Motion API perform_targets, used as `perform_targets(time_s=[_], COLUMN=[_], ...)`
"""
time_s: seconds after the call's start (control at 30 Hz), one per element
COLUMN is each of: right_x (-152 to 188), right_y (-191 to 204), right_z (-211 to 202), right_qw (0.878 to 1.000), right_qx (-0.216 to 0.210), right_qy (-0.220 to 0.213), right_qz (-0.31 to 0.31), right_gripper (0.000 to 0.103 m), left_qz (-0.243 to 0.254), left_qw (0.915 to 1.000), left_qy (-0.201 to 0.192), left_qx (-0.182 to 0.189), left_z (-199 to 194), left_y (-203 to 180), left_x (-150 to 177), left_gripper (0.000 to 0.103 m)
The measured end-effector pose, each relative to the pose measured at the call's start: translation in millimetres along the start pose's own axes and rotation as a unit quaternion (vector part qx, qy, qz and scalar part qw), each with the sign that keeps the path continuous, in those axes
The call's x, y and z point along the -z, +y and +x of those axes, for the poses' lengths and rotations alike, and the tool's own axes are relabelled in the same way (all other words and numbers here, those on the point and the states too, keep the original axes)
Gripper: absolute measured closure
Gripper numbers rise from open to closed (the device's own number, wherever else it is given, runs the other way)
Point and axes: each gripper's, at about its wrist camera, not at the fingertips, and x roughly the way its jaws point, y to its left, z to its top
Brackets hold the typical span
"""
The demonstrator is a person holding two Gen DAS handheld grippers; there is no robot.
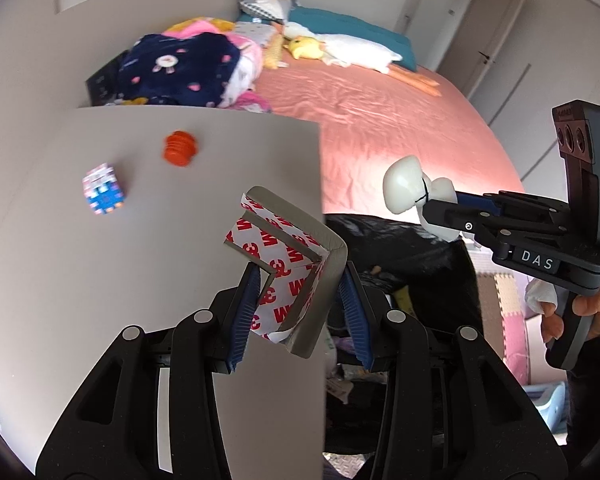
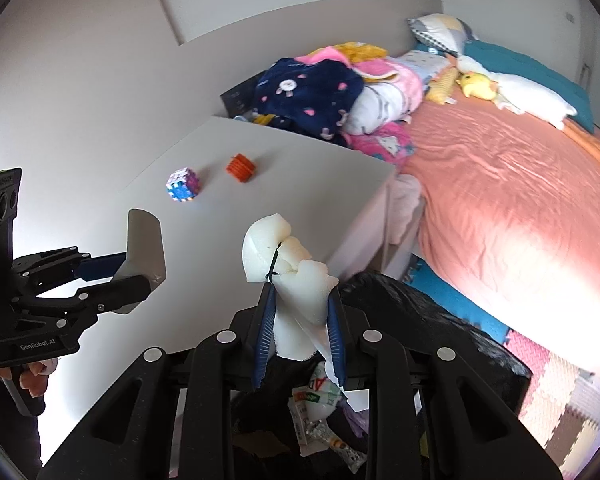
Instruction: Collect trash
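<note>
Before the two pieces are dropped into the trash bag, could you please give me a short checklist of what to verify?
1. Left tool grips the corner guard: ok.
2. Right tool grips the white foam piece: ok.
3. Black trash bag open, with litter visible inside: ok.
4. Right tool above the bag's opening: ok.
5. Left tool above the bag: not ok, it straddles the table edge.
6. Puzzle cube and orange toy counted as trash: cannot tell.
</note>
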Motion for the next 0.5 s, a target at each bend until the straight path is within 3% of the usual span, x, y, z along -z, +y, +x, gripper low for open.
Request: perform_targets(time_s=[0.43, 0.5], right_x=[28.5, 32.5], right_y=[-47.4, -57.3], right_z=[-40.9, -48.5], right_qw=[0.997, 0.996], right_qx=[0.038, 0.040], right_qy=[-0.018, -0.022], right_qz=[0.065, 0.082], right_gripper=[0.074, 0.065], left_qz=[0.067, 0.081], left_qw=[0.9963, 0.9931], left_qy=[0.023, 0.039], left_qx=[0.048, 0.076], left_z=[21.4, 26.6], left_y=[-60.4, -70.6], left_x=[-6.9, -6.8], left_gripper=[0.061, 0.051])
